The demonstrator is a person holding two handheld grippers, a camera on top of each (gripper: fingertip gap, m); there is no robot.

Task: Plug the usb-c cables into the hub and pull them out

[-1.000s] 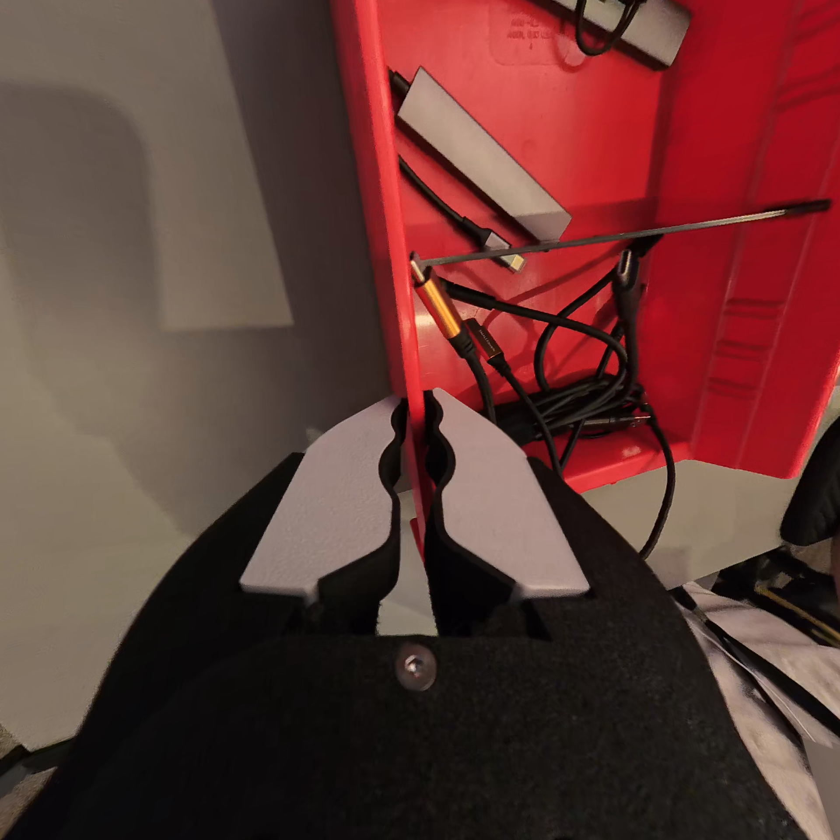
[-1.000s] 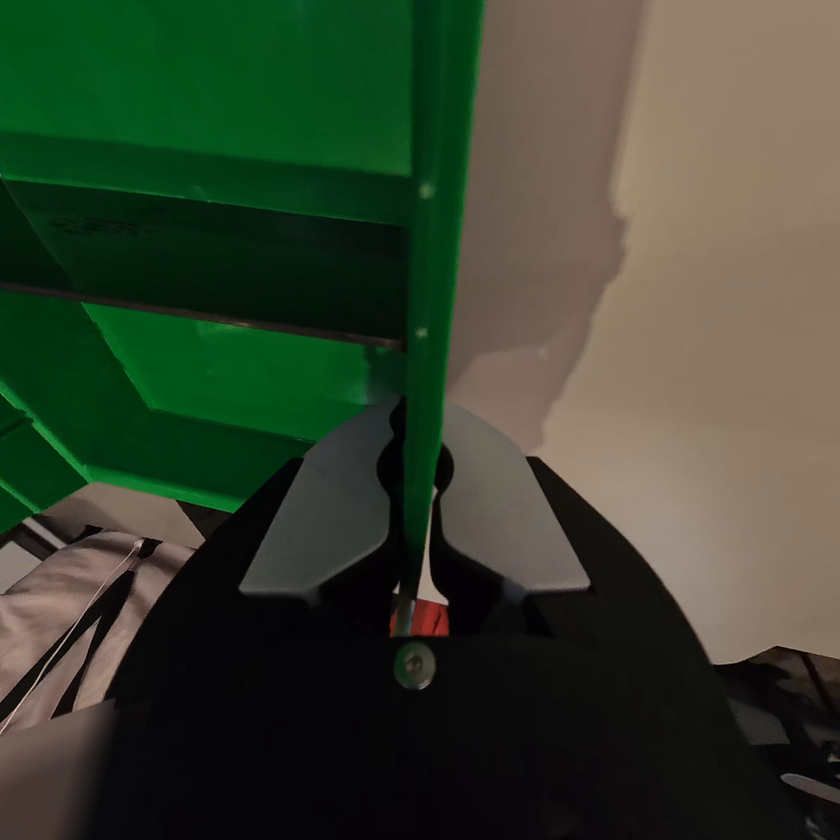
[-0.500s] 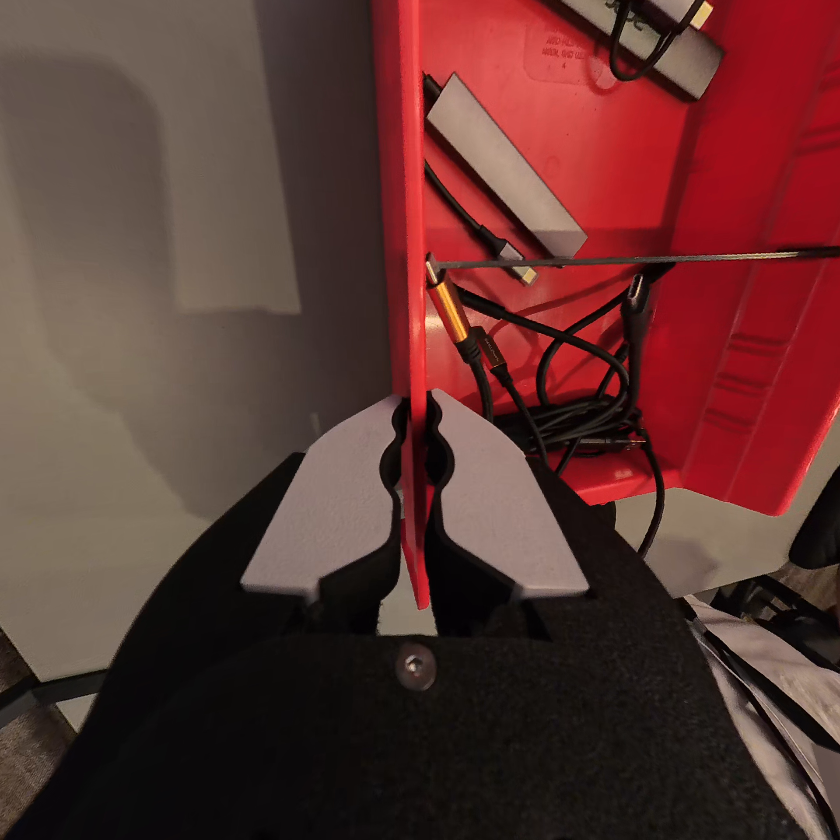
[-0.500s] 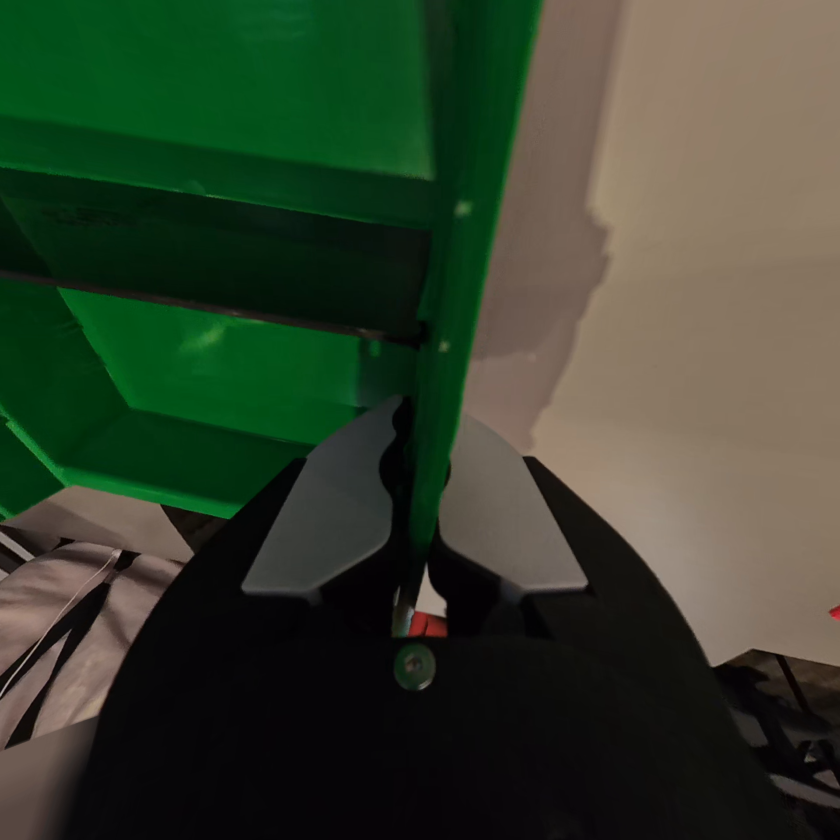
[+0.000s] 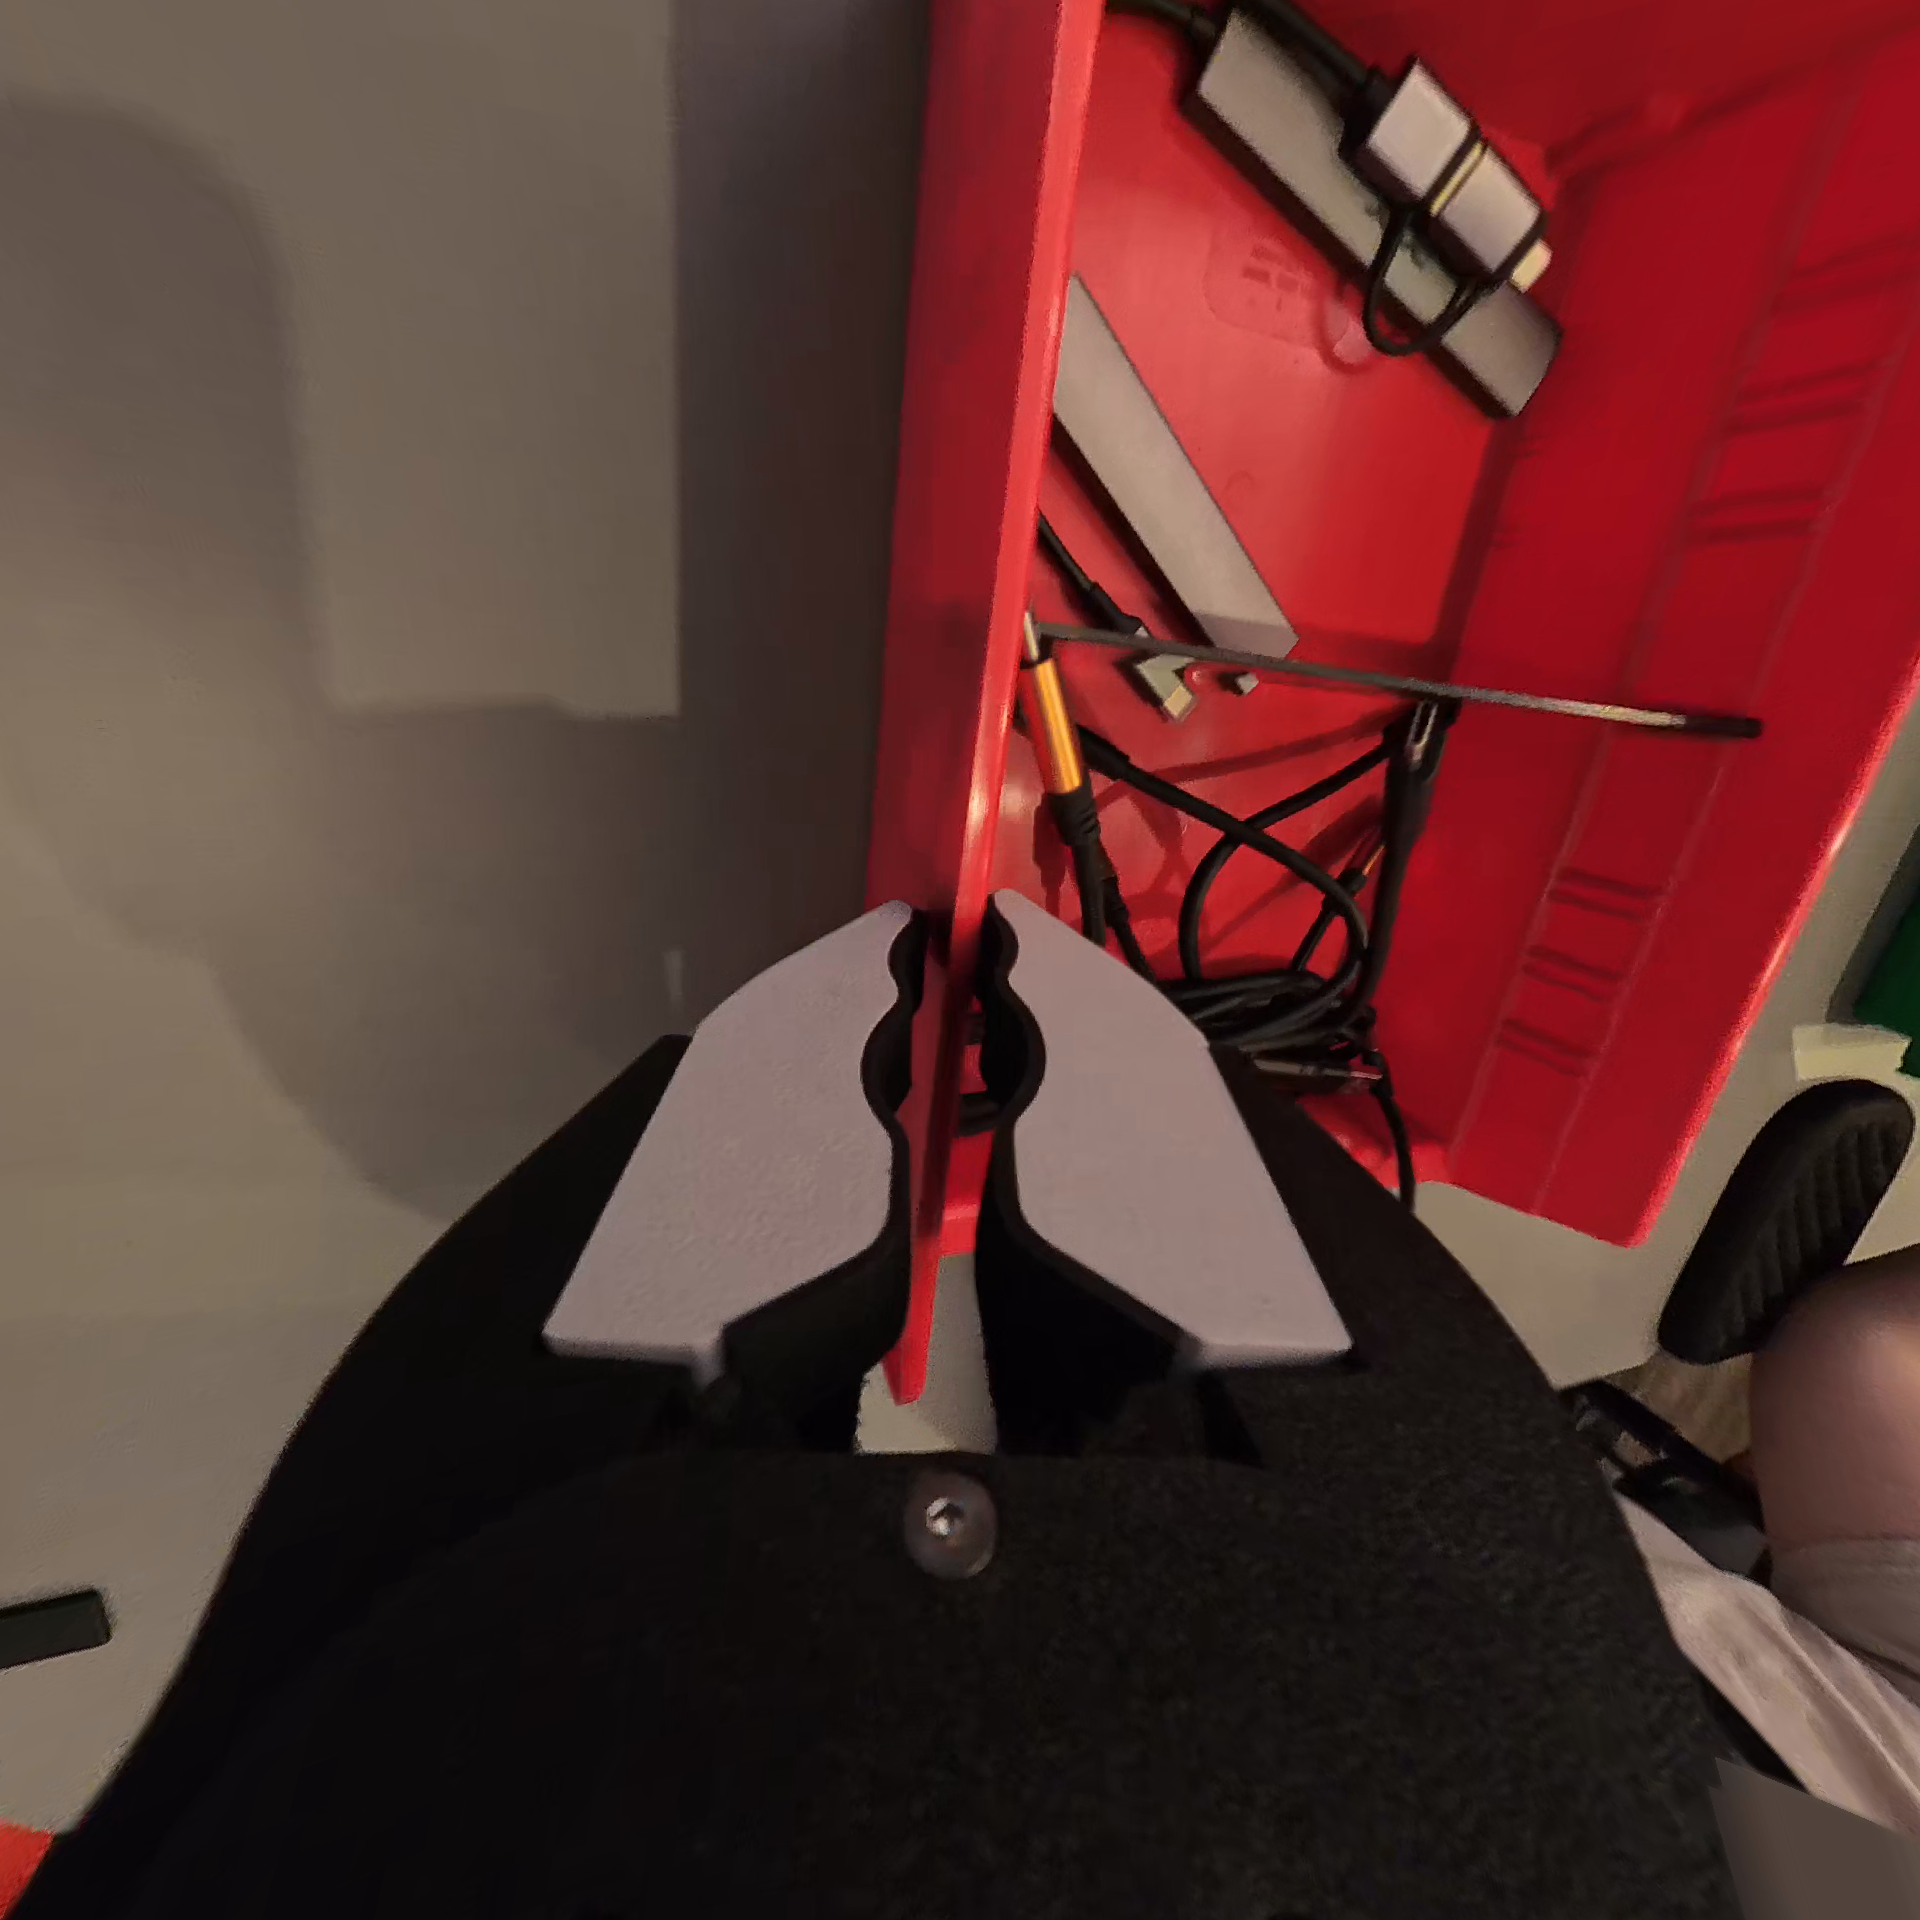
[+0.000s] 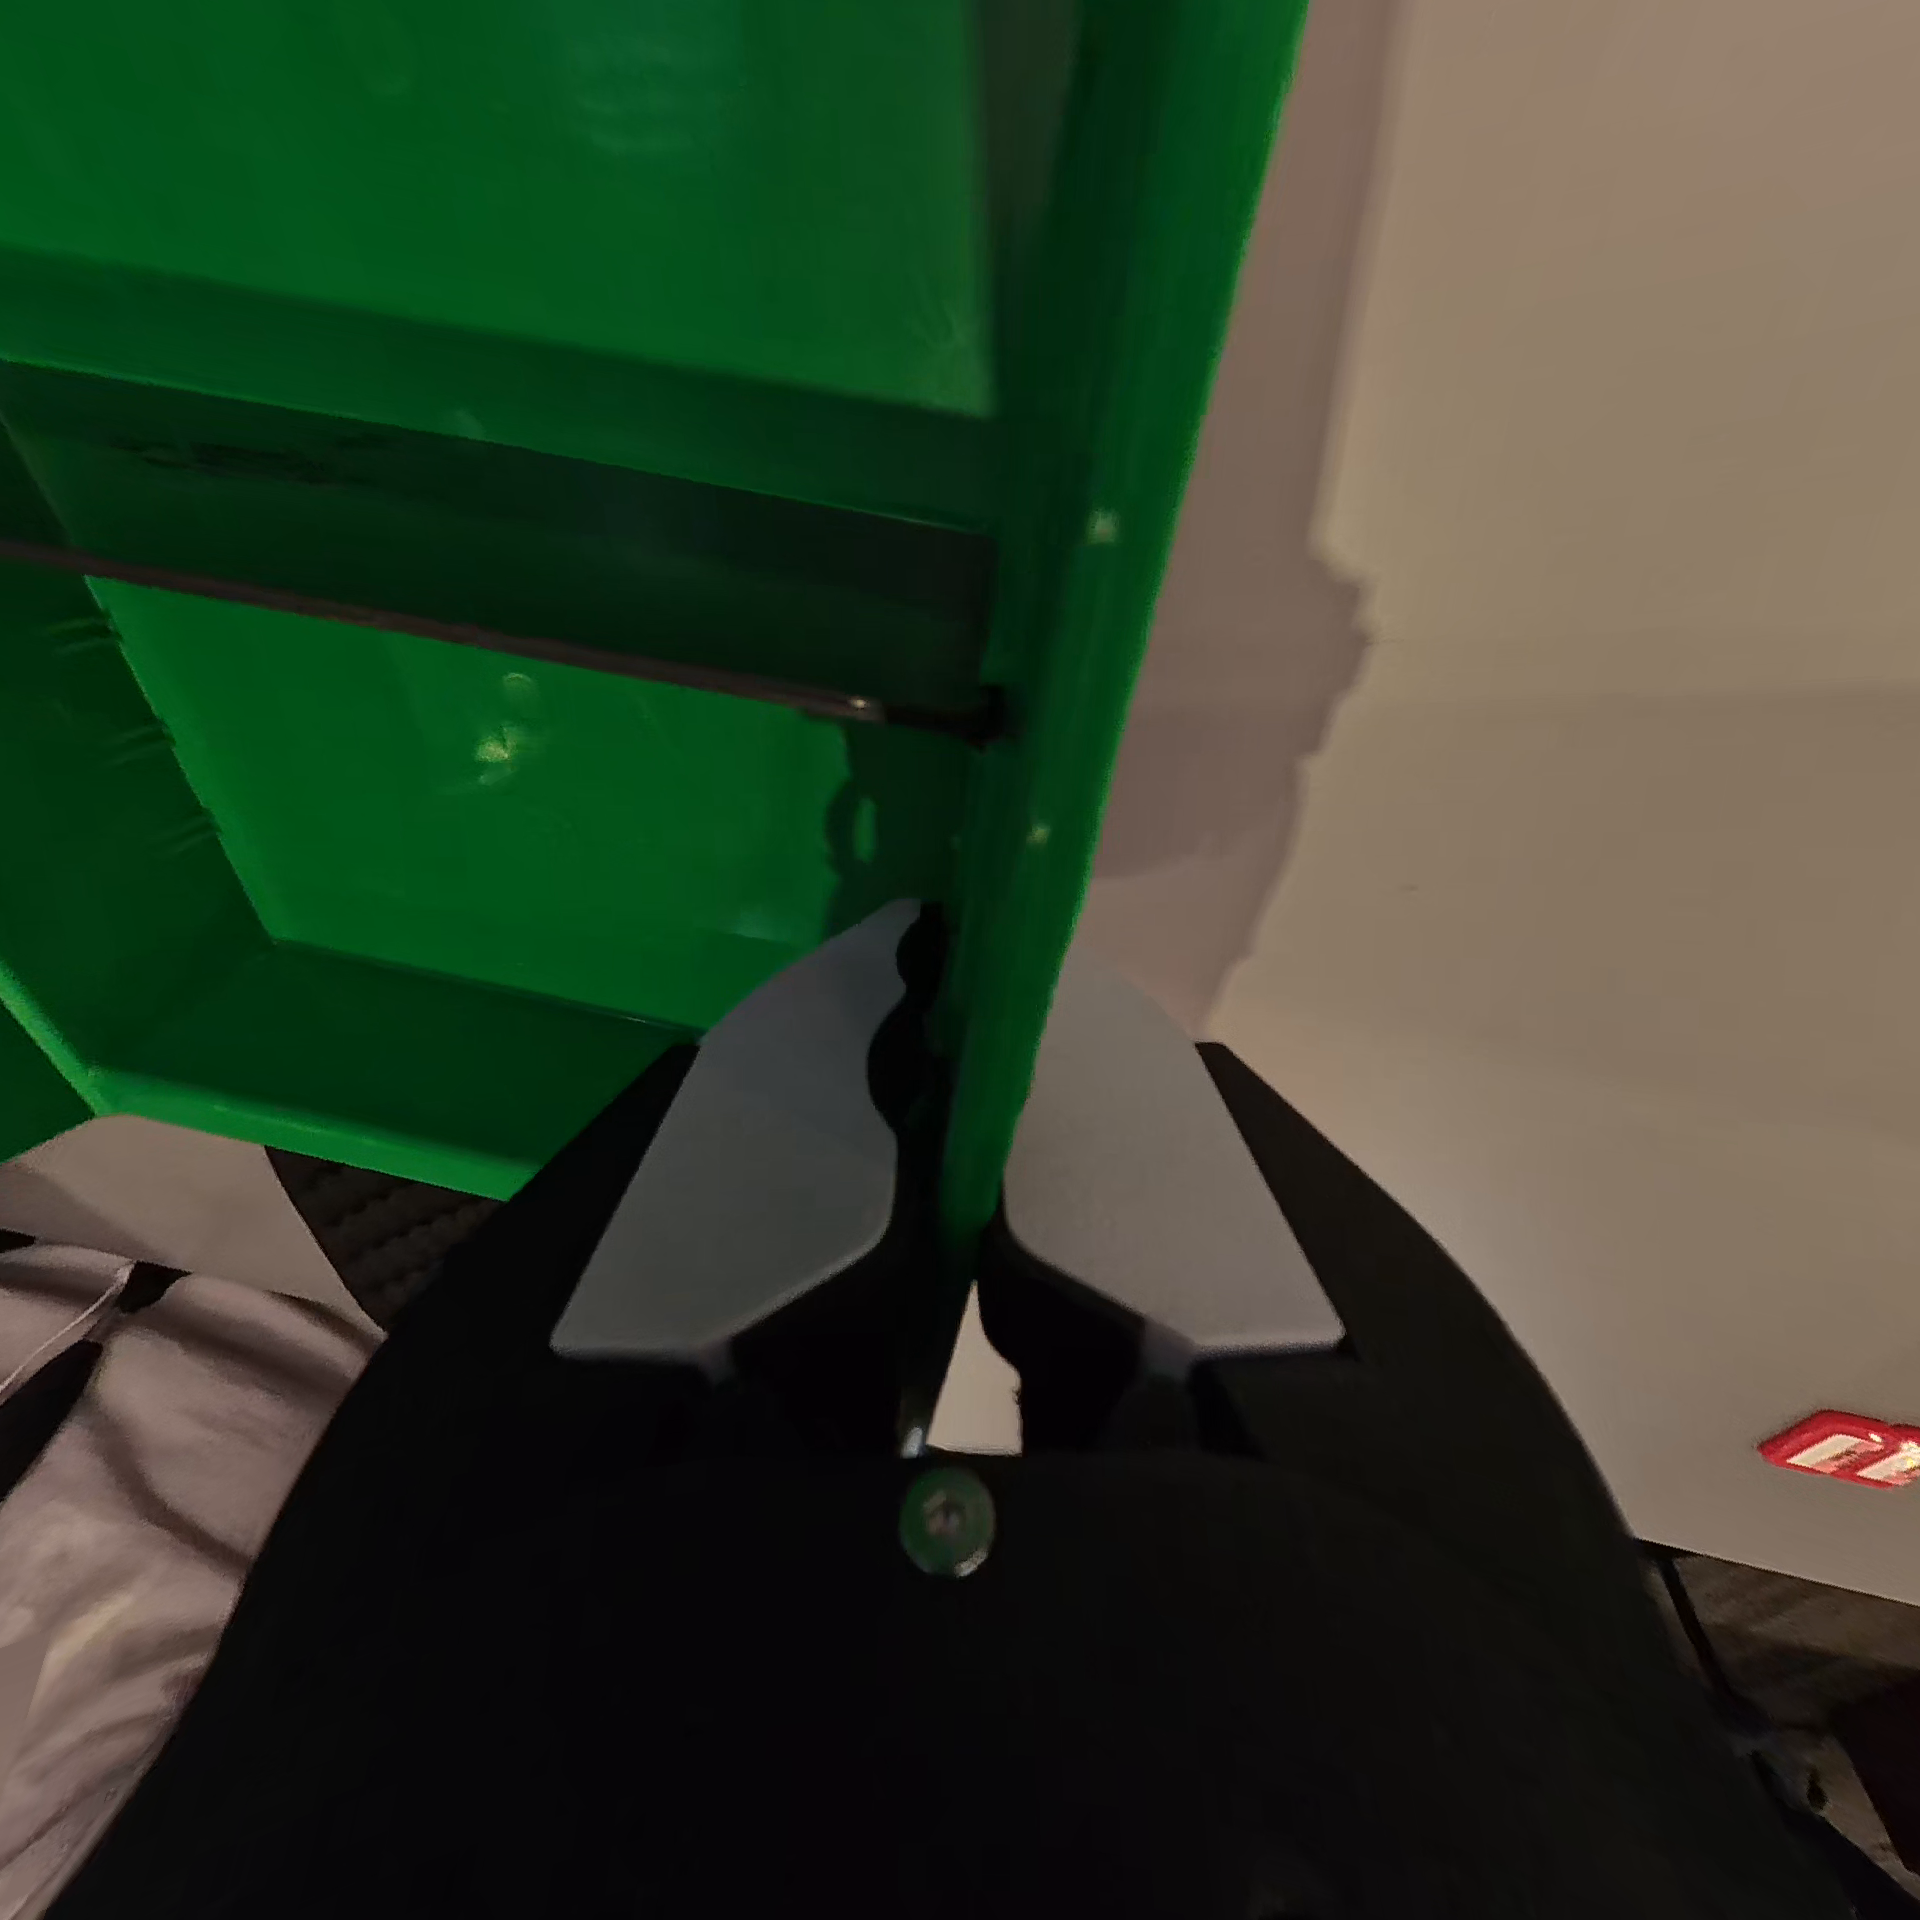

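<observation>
My left gripper [image 5: 954, 920] is shut on the left wall of a red bin [image 5: 987, 520]; the wall runs deep between the fingers. In the bin lie a grey hub [image 5: 1164, 488], a second grey hub with an adapter [image 5: 1455, 291], a tangle of black usb-c cables [image 5: 1278, 1008] and a gold-collared plug [image 5: 1055, 727]. A thin metal rod [image 5: 1403, 688] crosses the bin. My right gripper [image 6: 982, 935] is shut on the right wall of a green bin [image 6: 1039, 727]. What I see of its inside holds only a thin rod [image 6: 468, 623].
Both bins rest on a pale table [image 5: 312, 520]. A corner of the green bin [image 5: 1881, 997] shows at the right of the left wrist view, above a black chair arm [image 5: 1787, 1226]. A small red item [image 6: 1844, 1455] lies on the table at the lower right of the right wrist view. Some 70 cm of space lies between my two pairs of fingers. The grey hub [image 5: 1164, 488] sits 15 cm or so from the ends of my left fingers.
Both grippers kept hold of their bin walls. The red wall slid deeper between the left fingers and more of the bin's far end came into view. The red item appeared in the right view.
</observation>
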